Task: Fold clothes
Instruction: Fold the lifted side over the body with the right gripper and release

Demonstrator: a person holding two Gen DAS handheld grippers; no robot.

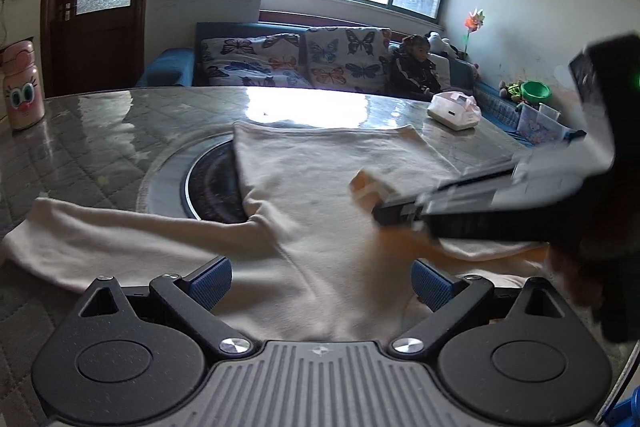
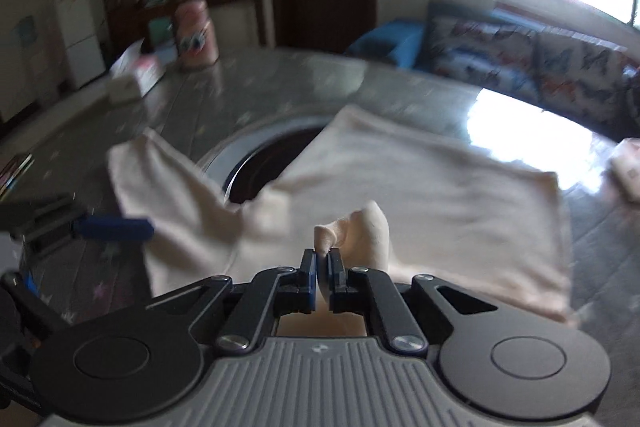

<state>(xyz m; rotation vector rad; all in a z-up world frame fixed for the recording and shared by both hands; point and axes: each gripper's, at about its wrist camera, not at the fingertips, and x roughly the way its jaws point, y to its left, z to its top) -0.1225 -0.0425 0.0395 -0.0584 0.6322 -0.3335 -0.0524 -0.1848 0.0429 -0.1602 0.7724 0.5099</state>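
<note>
A cream long-sleeved shirt (image 1: 320, 163) lies spread flat on the table (image 1: 100, 131), one sleeve (image 1: 120, 239) stretched out to the left. My left gripper (image 1: 322, 281) hovers open over the shirt's near edge, nothing between its blue pads. My right gripper (image 2: 323, 259) is shut on a bunched end of the other sleeve (image 2: 368, 231), lifted over the shirt's body (image 2: 440, 195). In the left wrist view the right gripper (image 1: 384, 211) comes in blurred from the right with that cloth. One blue finger of the left gripper (image 2: 112, 227) shows at the left of the right wrist view.
A round dark burner inset (image 1: 212, 183) sits in the table, partly under the shirt. A pink bottle (image 1: 22, 87) stands far left, a white box (image 1: 454, 109) far right. Behind the table is a sofa (image 1: 280, 55) with butterfly cushions, where a person (image 1: 414, 67) sits.
</note>
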